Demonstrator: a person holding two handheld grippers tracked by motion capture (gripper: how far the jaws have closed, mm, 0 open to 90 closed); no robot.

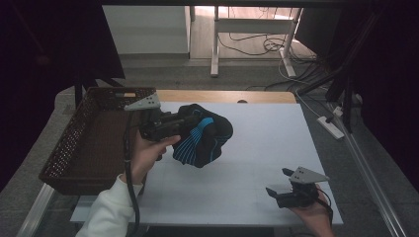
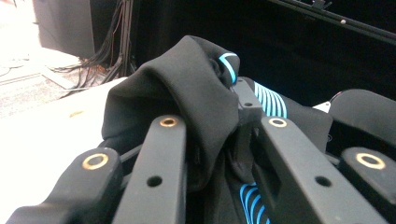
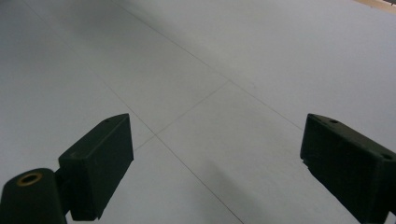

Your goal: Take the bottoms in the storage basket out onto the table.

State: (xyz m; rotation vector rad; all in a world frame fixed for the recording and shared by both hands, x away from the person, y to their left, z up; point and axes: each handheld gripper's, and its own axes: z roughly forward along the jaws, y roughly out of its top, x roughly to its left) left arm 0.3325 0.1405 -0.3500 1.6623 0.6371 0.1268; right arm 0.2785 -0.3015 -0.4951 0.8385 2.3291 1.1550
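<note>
Behind white table (image 1: 257, 163): grey floor, cables (image 1: 257, 44); wicker basket (image 1: 74, 148) left.

The high view is dim overall, its left and right edges sinking into near black, while daylight brightens the floor (image 1: 247, 29) beyond the table's far edge. The white table (image 1: 267, 143) reflects a soft, even grey without glare. In the left gripper view, the bright area at upper left is washed out and the near jaws are slightly soft. In the right gripper view, the jaws are dark and blurred.
</note>
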